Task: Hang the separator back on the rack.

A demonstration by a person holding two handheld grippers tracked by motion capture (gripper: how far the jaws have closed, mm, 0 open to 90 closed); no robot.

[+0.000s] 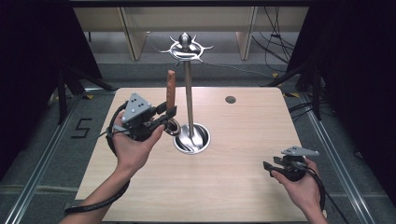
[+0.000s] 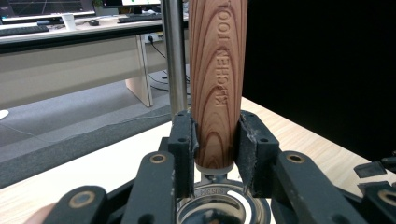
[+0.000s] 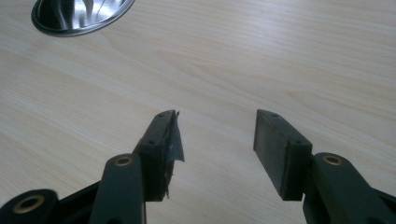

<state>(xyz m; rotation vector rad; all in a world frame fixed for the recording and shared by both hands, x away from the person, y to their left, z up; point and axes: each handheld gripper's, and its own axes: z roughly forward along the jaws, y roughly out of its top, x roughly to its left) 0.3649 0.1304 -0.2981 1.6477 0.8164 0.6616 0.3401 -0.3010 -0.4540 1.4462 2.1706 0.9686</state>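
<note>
The wooden handle stands upright between the left gripper jaws — clamped near its lower end, the steel stand pole just behind. The right gripper jaws stand apart over the bare table — nothing between them.

A wooden-handled kitchen tool stands upright, handle up, its grain stamped "KITCHEN TOOL". It is clamped just above its metal end, beside the steel rack's pole.

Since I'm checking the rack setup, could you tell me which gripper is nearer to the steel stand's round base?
Left. The left gripper holds a wooden-handled utensil right beside the base; the right gripper hovers open, well off toward the table's near right corner.
</note>
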